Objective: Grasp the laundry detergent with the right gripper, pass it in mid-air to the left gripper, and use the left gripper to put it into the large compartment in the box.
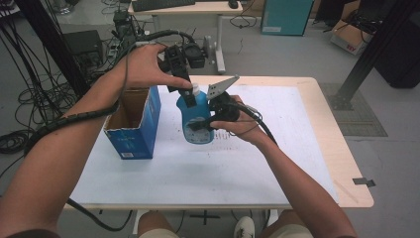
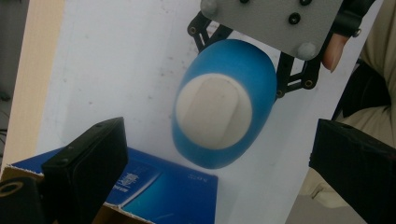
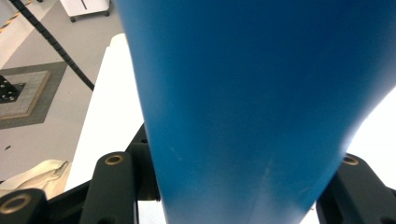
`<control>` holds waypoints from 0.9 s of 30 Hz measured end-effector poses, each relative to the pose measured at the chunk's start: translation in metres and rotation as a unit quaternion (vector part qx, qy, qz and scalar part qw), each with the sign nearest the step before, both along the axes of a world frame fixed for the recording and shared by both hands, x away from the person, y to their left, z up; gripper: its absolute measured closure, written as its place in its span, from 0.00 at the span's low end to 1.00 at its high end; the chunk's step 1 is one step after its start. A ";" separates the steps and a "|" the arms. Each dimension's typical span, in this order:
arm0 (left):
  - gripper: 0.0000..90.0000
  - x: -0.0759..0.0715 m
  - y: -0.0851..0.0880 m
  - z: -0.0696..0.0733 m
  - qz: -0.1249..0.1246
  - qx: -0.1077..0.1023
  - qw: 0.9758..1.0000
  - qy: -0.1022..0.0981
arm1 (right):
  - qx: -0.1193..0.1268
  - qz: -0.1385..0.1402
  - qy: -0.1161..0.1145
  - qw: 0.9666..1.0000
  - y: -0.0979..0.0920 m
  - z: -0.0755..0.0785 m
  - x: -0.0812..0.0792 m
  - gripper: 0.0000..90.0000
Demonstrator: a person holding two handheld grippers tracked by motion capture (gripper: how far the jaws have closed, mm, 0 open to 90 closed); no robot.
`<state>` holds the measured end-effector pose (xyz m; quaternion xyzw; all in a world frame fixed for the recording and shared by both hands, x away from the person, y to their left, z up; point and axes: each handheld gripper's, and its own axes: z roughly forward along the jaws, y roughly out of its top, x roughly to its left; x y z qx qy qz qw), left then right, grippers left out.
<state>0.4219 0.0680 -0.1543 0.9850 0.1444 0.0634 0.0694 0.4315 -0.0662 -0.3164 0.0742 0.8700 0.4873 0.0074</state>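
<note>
blue bottle (image 1: 197,119) clamped upright in right gripper (image 1: 210,121), left gripper (image 1: 185,94) jaws apart above its white cap (image 2: 214,111), blue box (image 1: 133,124) left

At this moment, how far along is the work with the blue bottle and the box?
Done: the blue bottle is outside the open box, clamped upright at its body by the right gripper over the table. In hand: the left gripper sits at the white cap, jaws apart on either side. Left: closing on the cap; nothing shows it loosened.

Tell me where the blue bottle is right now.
In the high view the blue bottle stands mid-table, clamped by the right gripper, just right of the blue box; the left gripper hovers over its cap.
</note>
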 end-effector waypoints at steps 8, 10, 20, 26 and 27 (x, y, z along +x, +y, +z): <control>0.05 -0.001 0.006 -0.009 -0.011 0.022 1.000 0.017 | 0.017 0.013 -0.002 1.000 0.010 0.002 -0.002 0.49; 0.05 -0.002 0.006 -0.012 -0.005 0.013 1.000 0.023 | 0.017 0.018 -0.006 1.000 0.011 0.002 -0.002 0.49; 0.05 -0.001 0.007 -0.017 -0.016 0.010 0.999 0.029 | 0.025 0.035 -0.003 0.999 0.020 0.007 -0.006 0.49; 0.05 -0.005 0.007 -0.017 -0.014 0.009 0.999 0.029 | 0.026 0.039 -0.017 0.999 0.022 0.011 -0.008 0.49; 0.05 -0.006 0.006 -0.018 -0.015 0.008 0.999 0.031 | 0.030 0.040 -0.005 0.999 0.021 0.012 -0.010 0.49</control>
